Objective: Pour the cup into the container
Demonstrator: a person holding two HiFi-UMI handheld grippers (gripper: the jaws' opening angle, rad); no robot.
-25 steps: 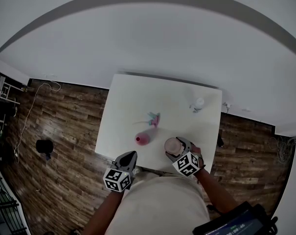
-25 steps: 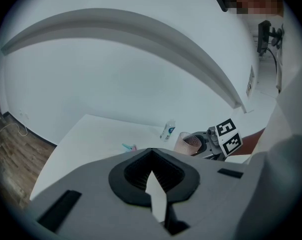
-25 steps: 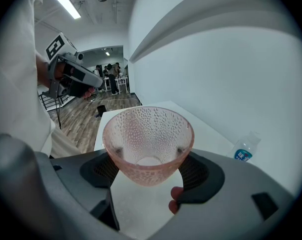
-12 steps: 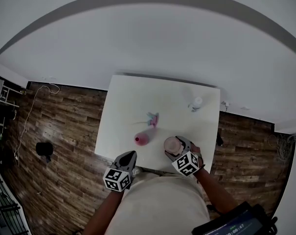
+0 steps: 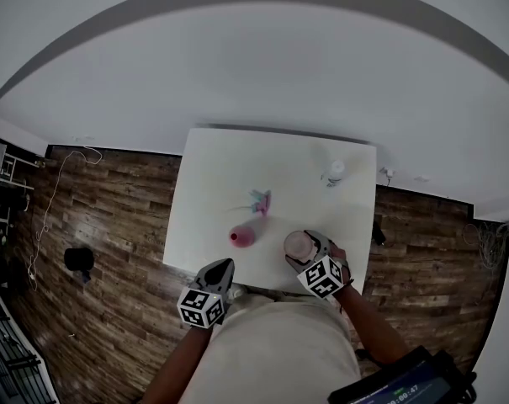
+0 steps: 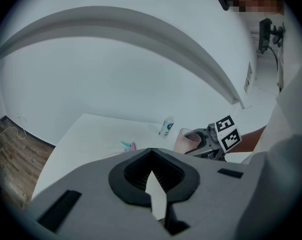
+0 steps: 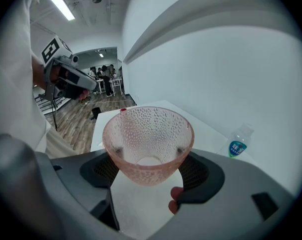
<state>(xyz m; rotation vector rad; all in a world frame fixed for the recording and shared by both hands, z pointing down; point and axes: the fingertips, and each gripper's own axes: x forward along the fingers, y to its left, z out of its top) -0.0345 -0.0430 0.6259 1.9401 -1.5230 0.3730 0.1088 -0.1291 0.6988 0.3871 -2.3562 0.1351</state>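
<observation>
A pink dimpled glass cup (image 7: 148,144) stands upright between the jaws of my right gripper (image 7: 150,171), which is shut on its lower part. It is held near the table's front right, and I cannot tell what is inside it. The same cup (image 5: 299,244) and right gripper (image 5: 311,257) show in the head view. To its left a small pink container (image 5: 241,236) stands on the white table (image 5: 212,183). My left gripper (image 5: 220,270) hangs at the table's front edge, its jaws shut with nothing between them (image 6: 151,156).
A small clear water bottle (image 5: 335,171) stands at the table's back right. A pink and teal item (image 5: 261,200) lies near the middle. Wooden floor surrounds the table, with a white wall behind it.
The head view has shifted slightly. Both grippers and the cup stay where they were over the table.
</observation>
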